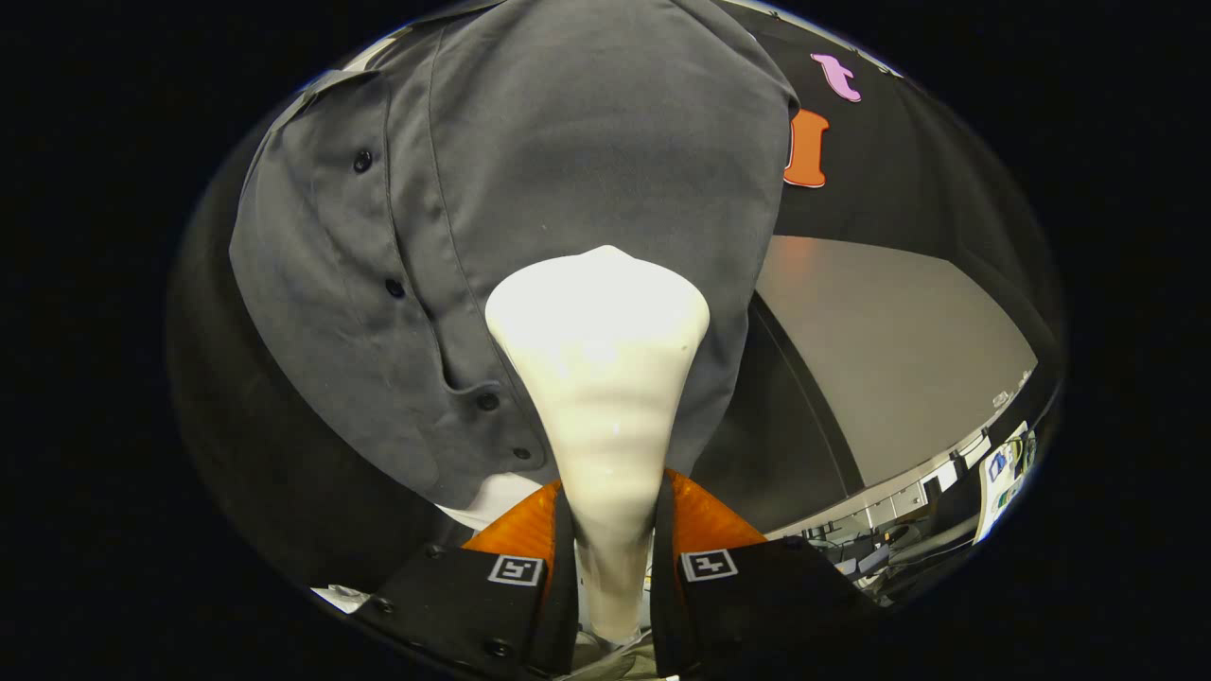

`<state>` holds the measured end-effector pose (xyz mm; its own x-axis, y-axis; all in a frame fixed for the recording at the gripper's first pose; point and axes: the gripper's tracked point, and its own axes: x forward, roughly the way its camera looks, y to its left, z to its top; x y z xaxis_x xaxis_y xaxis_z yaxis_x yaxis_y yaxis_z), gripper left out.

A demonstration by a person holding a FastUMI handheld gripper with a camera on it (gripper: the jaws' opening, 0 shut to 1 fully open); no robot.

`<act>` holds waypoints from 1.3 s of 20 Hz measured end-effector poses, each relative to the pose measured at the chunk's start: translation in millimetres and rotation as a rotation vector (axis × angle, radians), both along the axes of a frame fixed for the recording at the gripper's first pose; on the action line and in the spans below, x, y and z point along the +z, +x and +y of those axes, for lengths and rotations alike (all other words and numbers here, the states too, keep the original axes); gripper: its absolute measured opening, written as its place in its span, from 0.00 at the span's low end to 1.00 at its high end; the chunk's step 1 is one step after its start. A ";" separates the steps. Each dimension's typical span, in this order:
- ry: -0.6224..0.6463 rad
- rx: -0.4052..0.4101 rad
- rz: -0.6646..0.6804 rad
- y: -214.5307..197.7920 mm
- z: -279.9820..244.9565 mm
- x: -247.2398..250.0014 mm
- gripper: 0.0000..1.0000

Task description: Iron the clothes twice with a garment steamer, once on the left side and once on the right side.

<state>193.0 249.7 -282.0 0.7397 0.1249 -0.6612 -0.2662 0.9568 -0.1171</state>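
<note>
The gripper (612, 567) has its two fingers pinched on the handle of the garment steamer (605, 378) — the pale ribbed neck runs straight up between them and each finger lies flat against a side of it, so the hold looks firm and centred. Just ahead of the fingers the neck widens into the steamer's broad head, which points forward at the grey shirt (530, 189). The head overlaps the lower part of the shirt, to one side of the buttoned placket (407, 284) that runs down past several dark buttons; whether the head actually touches the cloth or sits just off it I cannot tell from this angle.

Judging from that, the step in hand is a steaming pass on one panel of the shirt, with the head low on the garment, near the hem. The next move seems to call for a steady vertical stroke with the head kept square to the fabric — then a shift across the placket to the other panel for the second pass. The shirt hangs loose, so it may swing away under pressure.

Beyond the shirt is the dark booth wall (908, 170), with a pale grey panel (880, 350) beside it.
</note>
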 end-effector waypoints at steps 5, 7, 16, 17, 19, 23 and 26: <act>-0.033 -0.011 0.026 -10.3 -4.3 -19.1 0.39; -0.043 -0.019 0.045 -9.6 -8.6 -29.1 0.39; -0.080 -0.035 0.134 -24.7 -19.4 -78.7 0.39; -0.082 -0.036 0.142 -26.4 -21.1 -85.3 0.39; -0.087 -0.041 0.160 -29.5 -23.2 -95.0 0.39; -0.094 -0.057 0.206 -40.5 -26.6 -121.7 0.39; -0.093 -0.066 0.233 -50.4 -30.5 -134.6 0.40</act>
<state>142.5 219.3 -416.6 0.5706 0.0120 -0.8212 -0.2336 0.9610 -0.1482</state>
